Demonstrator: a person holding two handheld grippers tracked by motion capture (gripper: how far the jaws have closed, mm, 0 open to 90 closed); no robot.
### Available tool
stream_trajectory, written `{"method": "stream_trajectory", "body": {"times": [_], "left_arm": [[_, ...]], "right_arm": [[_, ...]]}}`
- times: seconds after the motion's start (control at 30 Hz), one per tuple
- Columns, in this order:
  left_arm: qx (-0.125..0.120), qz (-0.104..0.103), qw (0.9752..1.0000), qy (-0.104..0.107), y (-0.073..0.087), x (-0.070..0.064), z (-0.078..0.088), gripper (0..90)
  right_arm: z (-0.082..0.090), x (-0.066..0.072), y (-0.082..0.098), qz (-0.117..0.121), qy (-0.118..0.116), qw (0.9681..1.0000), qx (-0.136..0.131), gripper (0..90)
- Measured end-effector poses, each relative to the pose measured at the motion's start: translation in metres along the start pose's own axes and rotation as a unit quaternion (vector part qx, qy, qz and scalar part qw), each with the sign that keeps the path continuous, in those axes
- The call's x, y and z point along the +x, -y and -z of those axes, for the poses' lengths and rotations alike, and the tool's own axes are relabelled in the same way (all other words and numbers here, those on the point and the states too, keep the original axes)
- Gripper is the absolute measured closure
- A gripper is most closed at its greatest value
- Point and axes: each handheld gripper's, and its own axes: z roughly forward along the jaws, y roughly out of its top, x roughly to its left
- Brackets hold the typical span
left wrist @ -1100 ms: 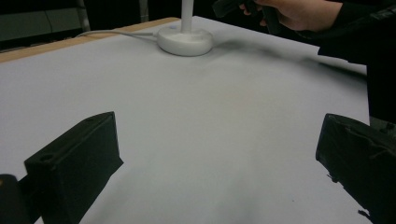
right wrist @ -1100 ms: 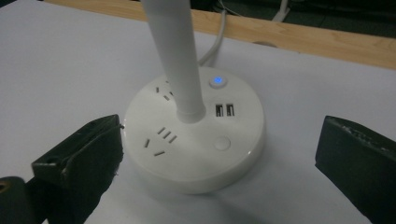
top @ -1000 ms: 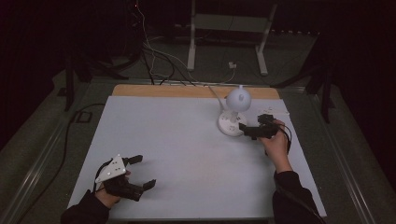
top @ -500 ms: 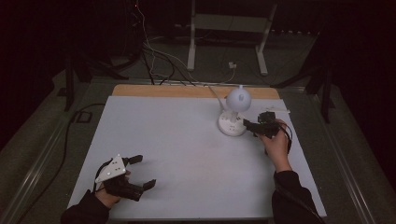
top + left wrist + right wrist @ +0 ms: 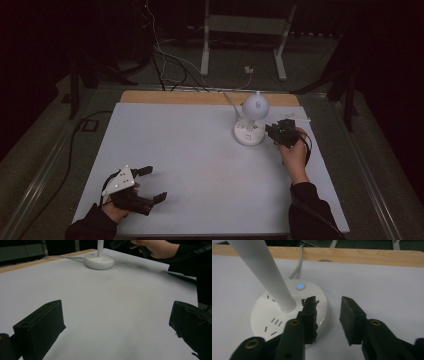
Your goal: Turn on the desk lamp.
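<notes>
A white desk lamp (image 5: 255, 107) with a round socket base (image 5: 248, 133) stands at the back right of the white table. In the right gripper view its stem (image 5: 265, 275) rises from the base (image 5: 274, 315), whose button (image 5: 300, 286) glows blue. My right gripper (image 5: 277, 133) hovers just right of the base, open, its left jaw over the base's edge; the gripper (image 5: 328, 307) holds nothing. My left gripper (image 5: 149, 184) rests near the front left corner, open wide and empty (image 5: 117, 322). The left gripper view shows the lamp base (image 5: 99, 261) far ahead.
The lamp's white cable (image 5: 229, 100) runs off the back over a wooden strip (image 5: 175, 97). The white table top (image 5: 200, 165) spreads between the two hands. Stand legs (image 5: 205, 40) and cables lie on the dark floor behind.
My right gripper has shifted slightly right and away from the lamp base. The left gripper has stayed still.
</notes>
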Motion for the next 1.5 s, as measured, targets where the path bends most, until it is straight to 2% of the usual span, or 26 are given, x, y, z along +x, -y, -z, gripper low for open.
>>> {"method": "stream_trajectory", "body": {"times": [0.47,0.63,0.93,1.33,1.43,1.5], "left_arm": [[-0.003,0.003,1.0,0.001,0.0,0.001,0.0,0.3],[-0.003,0.003,1.0,0.001,0.0,0.001,0.0,0.3],[-0.002,0.003,1.0,0.0,0.0,0.001,0.0,0.3],[-0.001,0.002,1.0,0.0,0.0,0.001,0.0,0.3],[-0.003,0.003,1.0,0.002,0.0,0.001,0.0,0.3],[-0.001,0.004,1.0,0.001,0.0,0.001,0.0,0.3]], "right_arm": [[-0.003,0.01,-0.001,0.015,-0.01,0.9998,-0.007,89.7],[-0.005,0.013,-0.001,0.026,-0.018,0.9995,-0.01,90.0],[-0.012,0.018,0.004,0.032,-0.027,0.9991,-0.005,90.0],[-0.021,0.022,0.012,0.043,-0.021,0.9989,0.002,90.0],[-0.022,0.022,0.013,0.052,-0.018,0.9985,0.003,90.0],[-0.023,0.022,0.014,0.048,-0.018,0.9987,0.004,90.0]]}}
